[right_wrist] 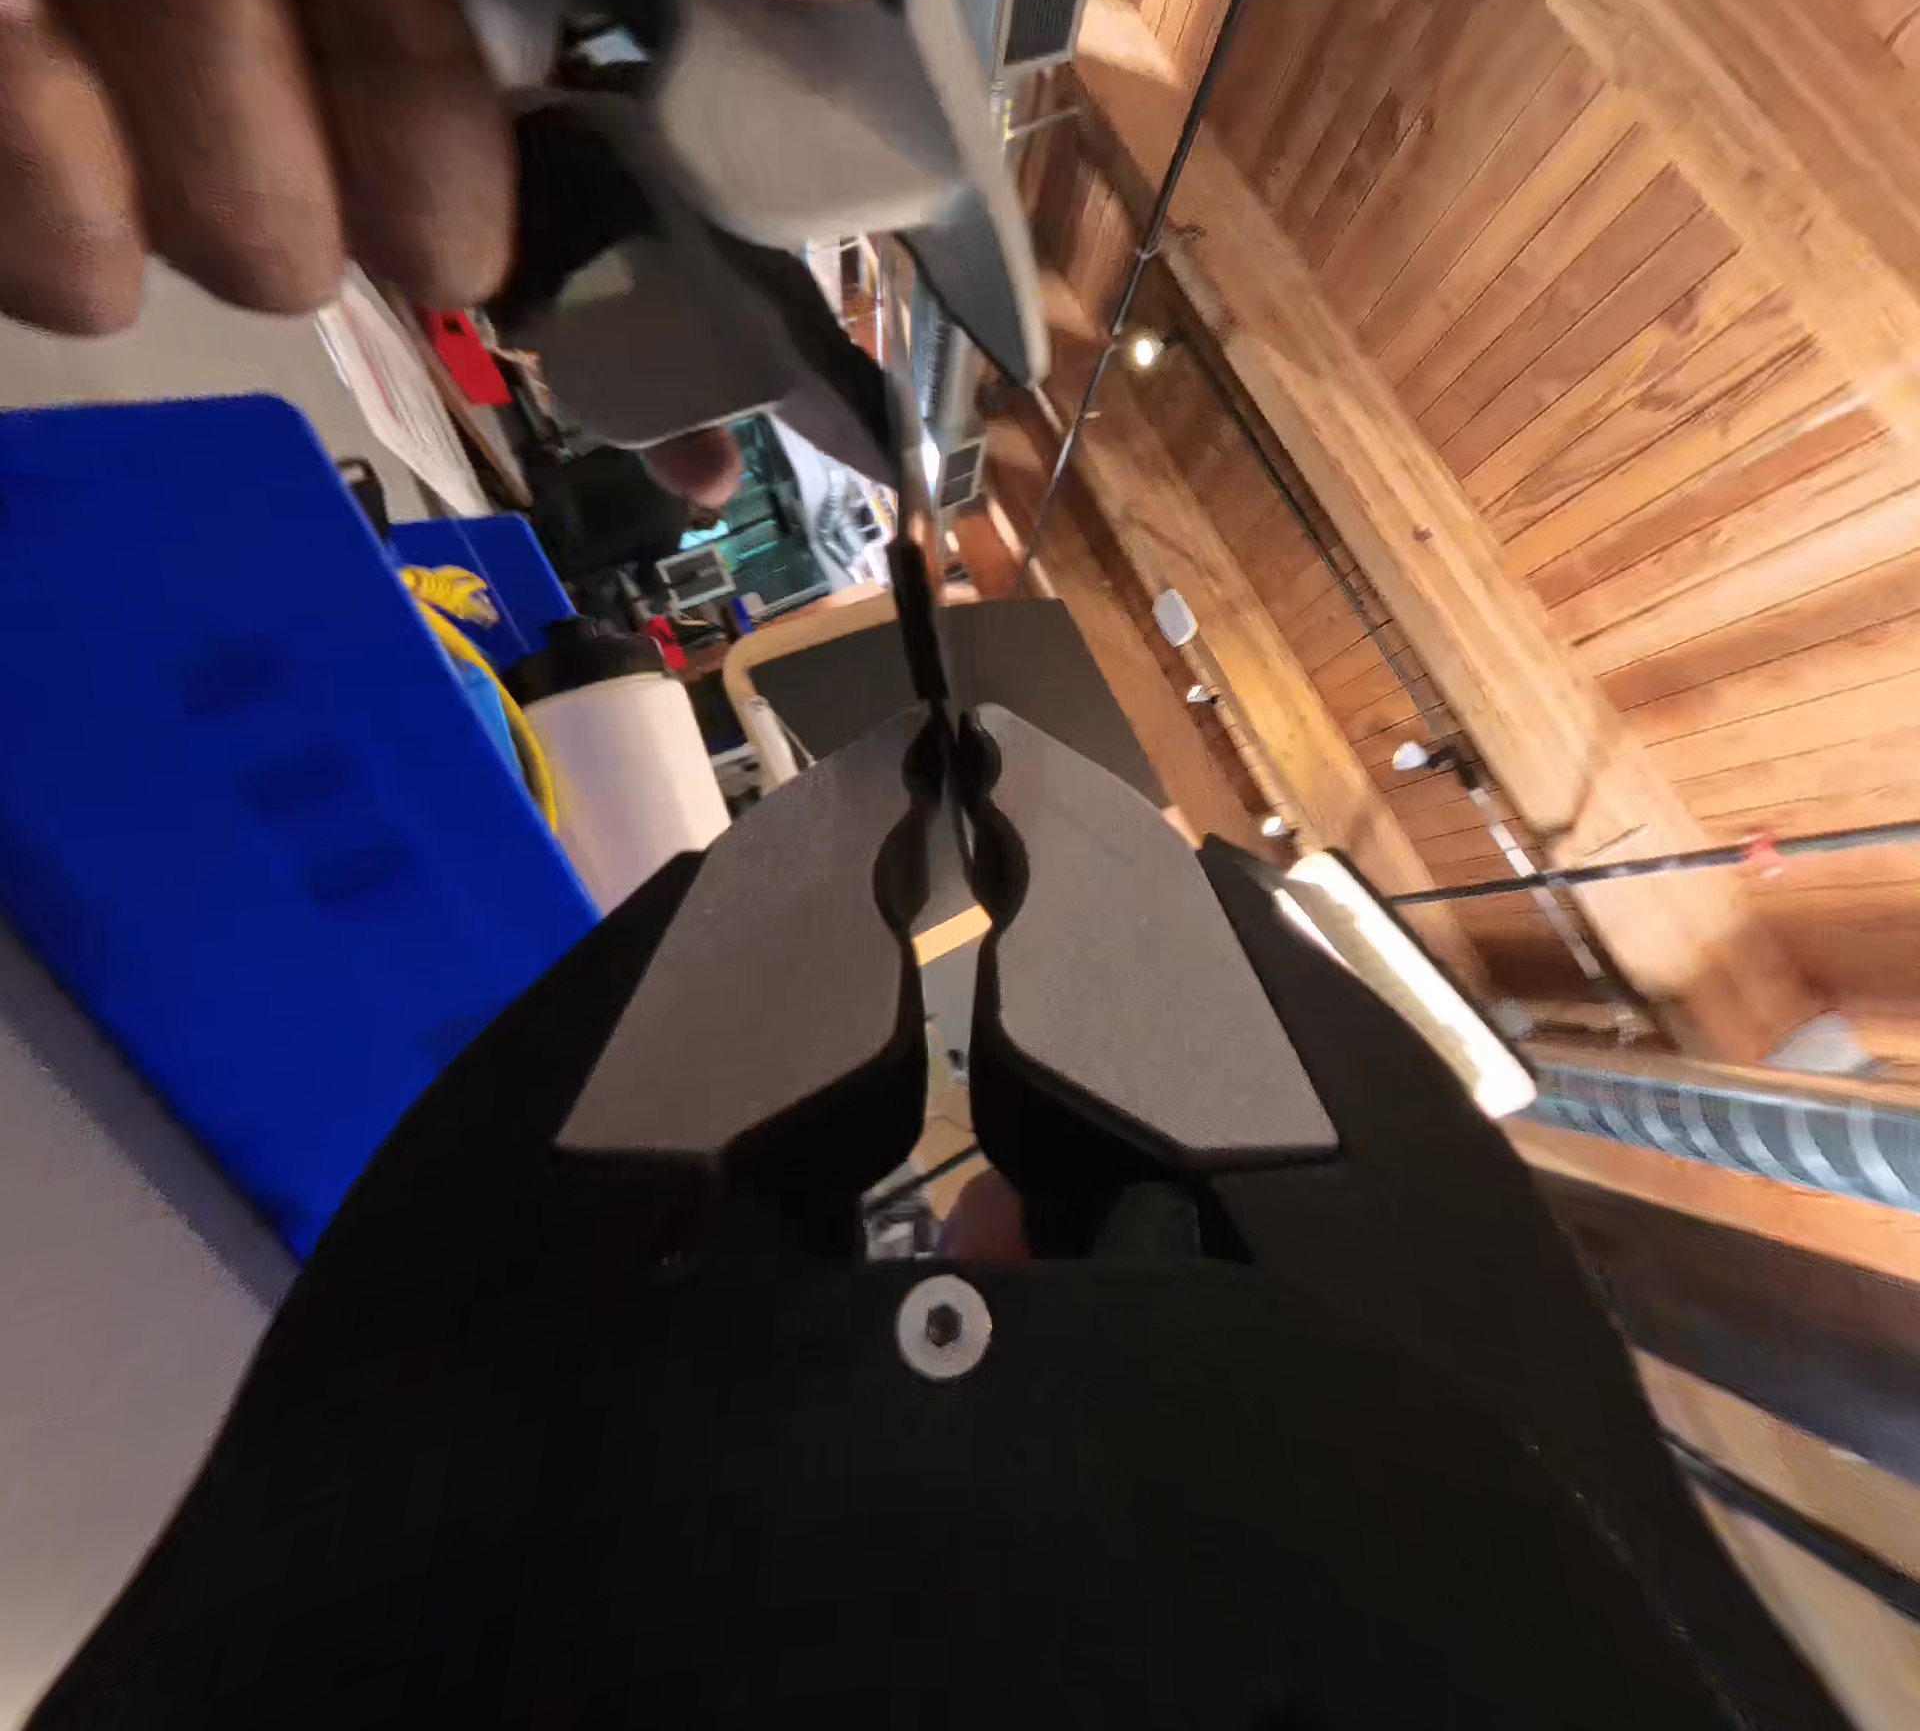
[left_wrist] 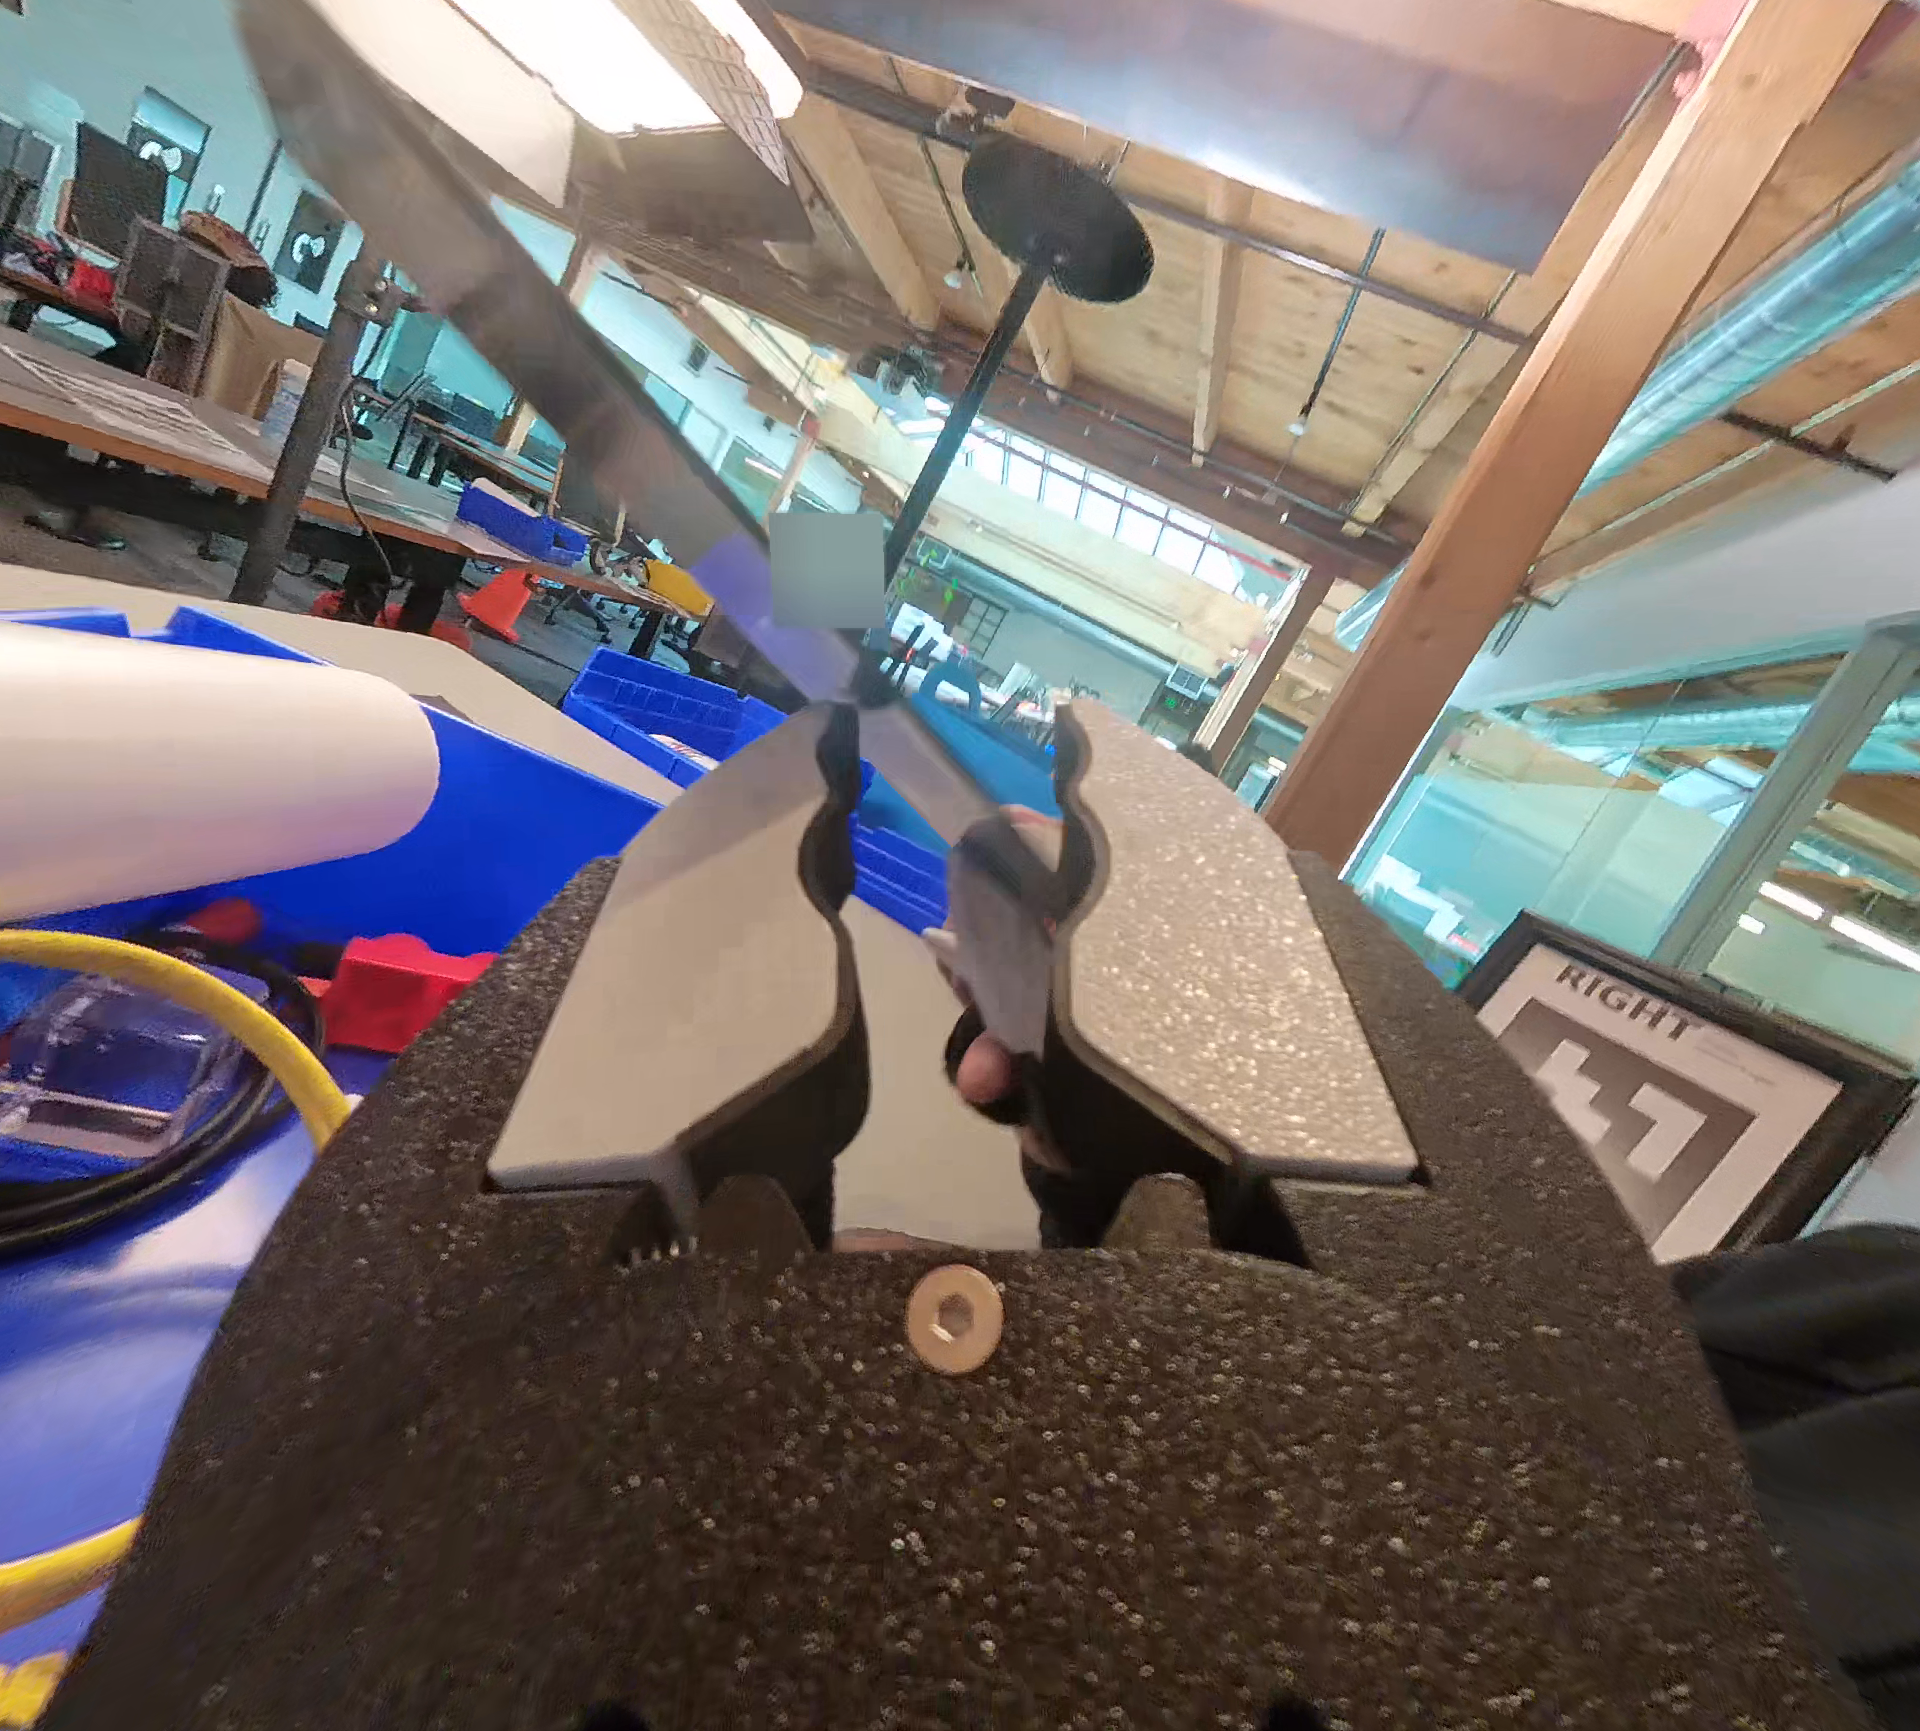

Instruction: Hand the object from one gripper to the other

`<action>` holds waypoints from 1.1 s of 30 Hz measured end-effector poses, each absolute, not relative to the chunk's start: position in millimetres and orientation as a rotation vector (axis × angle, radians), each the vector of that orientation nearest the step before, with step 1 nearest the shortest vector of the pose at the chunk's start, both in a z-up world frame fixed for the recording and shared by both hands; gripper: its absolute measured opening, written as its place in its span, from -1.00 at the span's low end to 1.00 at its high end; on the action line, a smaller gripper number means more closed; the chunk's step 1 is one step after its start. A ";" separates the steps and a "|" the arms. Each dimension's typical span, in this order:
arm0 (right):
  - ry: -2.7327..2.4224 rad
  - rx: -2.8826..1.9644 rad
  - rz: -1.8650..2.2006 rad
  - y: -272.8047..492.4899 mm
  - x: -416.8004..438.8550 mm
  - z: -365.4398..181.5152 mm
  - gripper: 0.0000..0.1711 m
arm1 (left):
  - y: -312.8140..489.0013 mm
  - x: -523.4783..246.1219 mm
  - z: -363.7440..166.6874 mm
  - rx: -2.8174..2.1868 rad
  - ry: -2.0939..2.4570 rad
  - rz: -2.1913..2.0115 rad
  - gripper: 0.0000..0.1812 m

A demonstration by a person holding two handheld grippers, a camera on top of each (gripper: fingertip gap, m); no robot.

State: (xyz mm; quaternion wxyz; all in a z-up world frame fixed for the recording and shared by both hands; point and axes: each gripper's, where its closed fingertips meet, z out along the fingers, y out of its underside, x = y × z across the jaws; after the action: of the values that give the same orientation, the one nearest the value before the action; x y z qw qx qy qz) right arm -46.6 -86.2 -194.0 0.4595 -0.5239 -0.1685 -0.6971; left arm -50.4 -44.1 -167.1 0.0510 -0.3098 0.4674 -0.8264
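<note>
The object is a long, thin, flat metal strip [left_wrist: 914, 772] with a dark end. In the left wrist view it runs from the upper left down between my left gripper's [left_wrist: 951, 717] fingers, which stand wide apart around it. My right gripper [left_wrist: 997, 933] shows there in the gap, holding the strip's dark end. In the right wrist view my right gripper [right_wrist: 951, 725] is shut on the strip's thin dark end [right_wrist: 923, 632], seen edge-on. The strip rises from it between the left gripper's grey fingers [right_wrist: 810, 102], which are blurred.
Blue bins [left_wrist: 499, 829] [right_wrist: 208, 746], a white tube [left_wrist: 187, 767], a yellow cable [left_wrist: 208, 985] and a red part [left_wrist: 395, 985] lie on the left. A hand [right_wrist: 208, 71] is at top left. A black disc on a thin rod [left_wrist: 1055, 216] and a wooden post [left_wrist: 1558, 434] stand behind. Across from one pair of fingers to the other is roughly 6 cm.
</note>
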 end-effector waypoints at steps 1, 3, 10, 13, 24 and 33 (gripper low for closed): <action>-0.390 -1.304 -1.652 -89.0 -46.6 -191.2 -0.98 | -43.2 -51.6 -165.3 -0.905 1.428 -2.507 -0.57; -0.321 -1.266 -1.577 -97.0 -45.4 -184.0 -0.98 | -38.5 -52.9 -159.3 -0.863 1.383 -2.525 -0.51; -0.077 -1.287 -0.905 -105.5 -44.6 -174.2 -0.98 | -32.7 -48.9 -160.2 -0.809 1.388 -2.540 -0.33; -0.057 -1.272 -0.360 -98.0 -65.3 -177.2 -0.98 | -32.6 -48.1 -159.3 -0.807 1.353 -2.601 -0.24; 0.182 -1.421 -0.205 -80.5 -34.4 -209.4 -0.68 | -24.7 -59.5 -150.9 -0.646 1.322 -2.344 -0.97; -0.197 -1.414 -1.014 -83.2 -68.5 -180.5 -0.65 | -36.4 -63.5 -169.6 0.028 1.349 -0.925 -0.97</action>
State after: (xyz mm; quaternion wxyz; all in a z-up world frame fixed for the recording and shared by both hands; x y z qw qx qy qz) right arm -68.5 -83.2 -180.5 0.6408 -0.6199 -0.0865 -0.4445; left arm -63.5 -36.4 -169.6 0.6837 0.0126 0.6018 -0.4125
